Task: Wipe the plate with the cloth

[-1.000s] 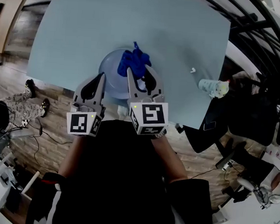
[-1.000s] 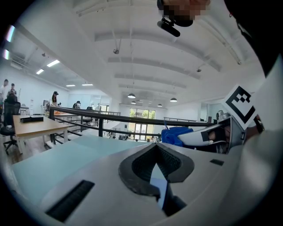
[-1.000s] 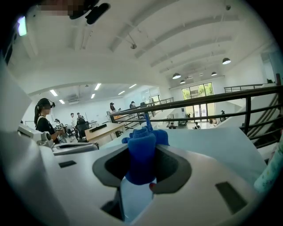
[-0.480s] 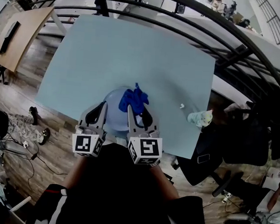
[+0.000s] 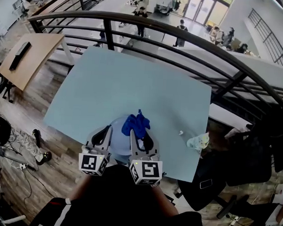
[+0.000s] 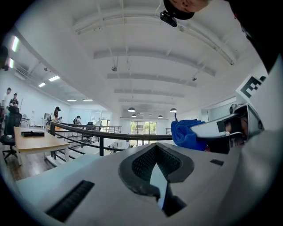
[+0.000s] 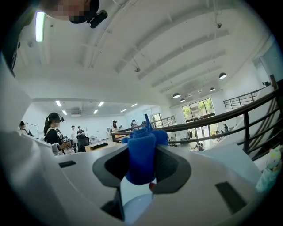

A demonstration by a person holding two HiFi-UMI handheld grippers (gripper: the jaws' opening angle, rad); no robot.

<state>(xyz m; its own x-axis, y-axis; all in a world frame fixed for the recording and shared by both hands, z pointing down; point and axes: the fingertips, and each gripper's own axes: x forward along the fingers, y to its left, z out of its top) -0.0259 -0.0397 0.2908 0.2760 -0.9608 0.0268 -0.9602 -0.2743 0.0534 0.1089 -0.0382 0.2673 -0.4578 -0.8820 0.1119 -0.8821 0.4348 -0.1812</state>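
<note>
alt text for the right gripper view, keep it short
The right hand-held gripper is clamped on a bunched blue cloth, with a pale plate showing under the jaws. Behind are a black railing and a bright open office with people standing at left.

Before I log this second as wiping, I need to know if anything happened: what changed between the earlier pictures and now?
Mainly the head view tipped up, so the railing beyond the table now shows. Relative to the plate, nothing clearly moved: the right gripper still holds the blue cloth over its far-right part, and the left gripper stays closed on its left rim.
</note>
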